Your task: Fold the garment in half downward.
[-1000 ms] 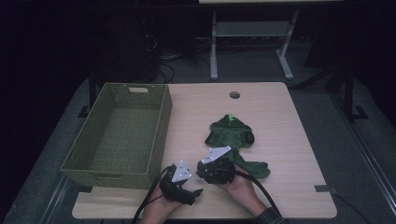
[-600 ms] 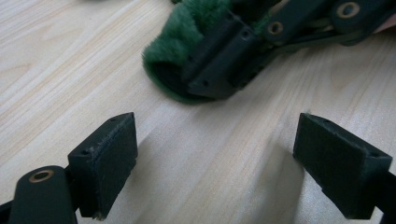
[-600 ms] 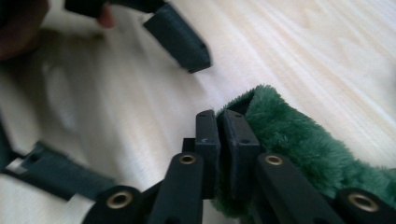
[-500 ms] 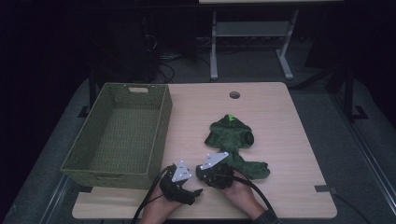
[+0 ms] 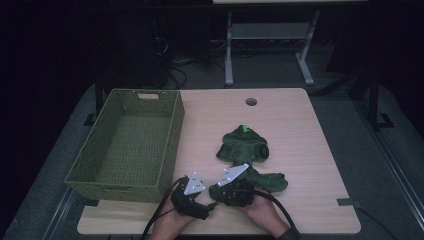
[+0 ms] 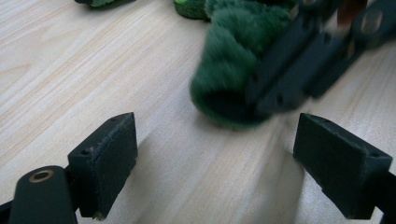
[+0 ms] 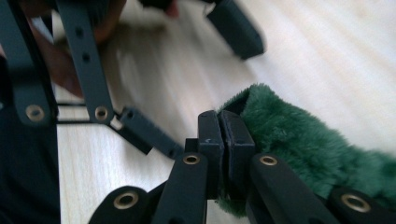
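**Got a pinch on the green fleece, basket next?**

So here's where we are. In the right gripper view, the right gripper (image 7: 219,140) has just been closing, and now its pads are squeezed together on a fold of the fuzzy green garment (image 7: 299,140), with fabric caught between them at the edge. That looks like a thin bite, not a deep one.

From the high view, the garment (image 5: 245,147) lies spread out right of center on the wooden table (image 5: 300,120), and the right gripper (image 5: 234,186) sits on its lower end near the bottom of the frame. The left gripper (image 5: 192,192) is just beside it, lower left. In its own view the left gripper (image 6: 215,154) stands wide open over bare wood with nothing in it, the green fabric (image 6: 233,79) just ahead of it.

We reckon we're in the grab step. The woven basket (image 5: 125,145) at the left looks empty, so it's probably the destination. Next move calls for a lift, and since the garment is floppy and trails off to the upper right, the left gripper likely needs its own hold so it doesn't drag or slip out.
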`<move>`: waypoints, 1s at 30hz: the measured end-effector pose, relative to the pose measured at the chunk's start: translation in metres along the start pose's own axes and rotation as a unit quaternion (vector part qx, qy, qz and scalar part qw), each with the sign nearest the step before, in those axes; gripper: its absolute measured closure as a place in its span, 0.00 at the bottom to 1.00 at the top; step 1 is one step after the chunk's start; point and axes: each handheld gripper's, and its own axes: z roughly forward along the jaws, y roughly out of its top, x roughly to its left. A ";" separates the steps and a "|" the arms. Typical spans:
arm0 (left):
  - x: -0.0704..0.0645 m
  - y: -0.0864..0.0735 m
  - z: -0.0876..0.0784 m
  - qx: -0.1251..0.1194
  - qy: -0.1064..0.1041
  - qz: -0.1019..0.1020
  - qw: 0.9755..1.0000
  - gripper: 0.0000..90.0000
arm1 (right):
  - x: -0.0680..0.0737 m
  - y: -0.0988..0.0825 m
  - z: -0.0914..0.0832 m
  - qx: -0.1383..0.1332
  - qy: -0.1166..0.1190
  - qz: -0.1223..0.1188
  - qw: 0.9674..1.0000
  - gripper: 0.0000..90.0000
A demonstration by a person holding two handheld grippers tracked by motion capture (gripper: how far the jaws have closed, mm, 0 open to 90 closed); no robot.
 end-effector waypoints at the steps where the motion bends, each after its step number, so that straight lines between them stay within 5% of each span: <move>1: 0.000 0.000 0.000 0.000 0.000 -0.001 1.000 0.14 | 0.000 0.002 -0.004 -0.010 0.001 0.012 1.000 0.97; 12: 0.000 0.001 0.001 -0.002 -0.003 -0.001 1.000 0.14 | -0.006 0.009 -0.039 -0.078 -0.009 0.010 0.997 0.97; 20: 0.001 0.001 0.002 -0.002 -0.004 -0.001 1.000 0.14 | -0.021 0.003 -0.067 -0.112 -0.036 0.037 0.992 0.97; 30: 0.001 0.002 0.002 -0.002 -0.002 0.004 1.000 0.14 | -0.041 -0.018 -0.087 -0.117 -0.073 0.065 0.988 0.96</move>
